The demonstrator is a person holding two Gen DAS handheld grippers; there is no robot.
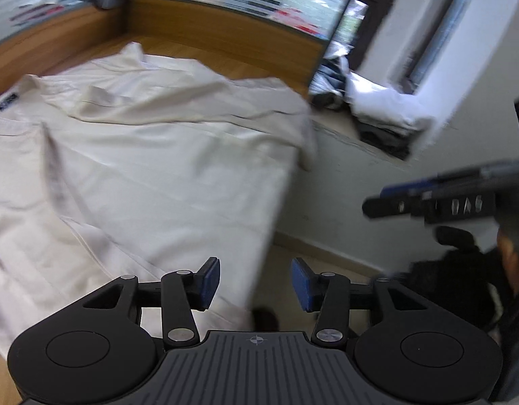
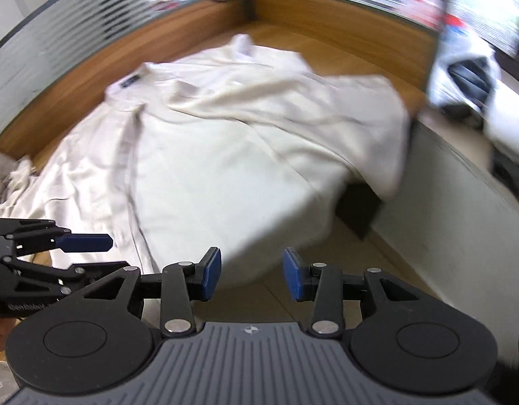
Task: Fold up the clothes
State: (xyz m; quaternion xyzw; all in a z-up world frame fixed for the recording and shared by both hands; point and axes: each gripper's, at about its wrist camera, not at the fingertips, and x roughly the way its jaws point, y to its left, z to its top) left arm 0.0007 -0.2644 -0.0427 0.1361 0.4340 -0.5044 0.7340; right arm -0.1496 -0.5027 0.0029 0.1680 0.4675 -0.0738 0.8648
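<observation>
On desk: cream shirt (image 1: pixel 151 155) blurred | left tool (image 1: pixel 256 281), right tool (image 2: pixel 252 273) released

A cream shirt (image 2: pixel 225 141) is covering nearly the whole wooden table (image 2: pixel 343 50), leaving bare wood only along the far strip. Raised wooden side panels (image 2: pixel 107 54) are walling in the table's far and left edges, blocking any approach from there. The near edge, where the cloth is draping over, is lying open, with the left gripper (image 1: pixel 256 283) and right gripper (image 2: pixel 252 278) both hanging spread above clear floor (image 2: pixel 293 297). A crumpled cloth (image 2: pixel 9 175) is crowding the left corner.
</observation>
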